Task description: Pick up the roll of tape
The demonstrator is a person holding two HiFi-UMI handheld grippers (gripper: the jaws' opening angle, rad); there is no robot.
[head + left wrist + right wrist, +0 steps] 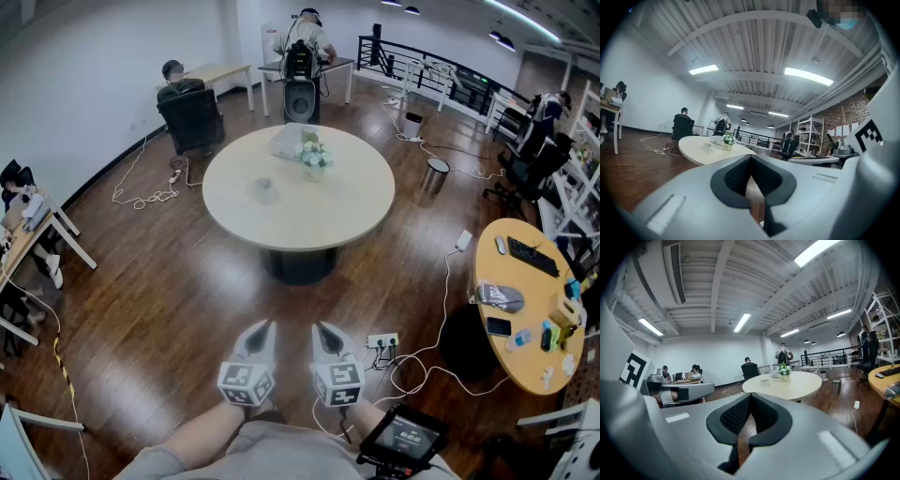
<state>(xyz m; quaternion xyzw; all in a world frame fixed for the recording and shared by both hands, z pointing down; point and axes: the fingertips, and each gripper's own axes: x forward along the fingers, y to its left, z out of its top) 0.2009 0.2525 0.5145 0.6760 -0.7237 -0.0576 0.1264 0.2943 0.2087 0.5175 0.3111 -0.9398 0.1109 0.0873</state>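
Observation:
The roll of tape (265,190) is a small clear ring lying on the round beige table (356,202), left of a small pot of flowers (313,159). It also shows far ahead in the left gripper view as the roll (707,146) and in the right gripper view as the roll (764,382). My left gripper (265,325) and right gripper (319,327) are held side by side low in the head view, well short of the table, over the wooden floor. Both point toward the table. Each one's jaws are shut with nothing between them, as the left gripper (751,157) and right gripper (751,395) show.
A white packet (286,141) lies behind the flowers. A power strip (382,341) and white cables (427,366) lie on the floor to the right. An orange table (525,309) with clutter stands at the right. A black armchair (192,117), bins and people at desks are beyond.

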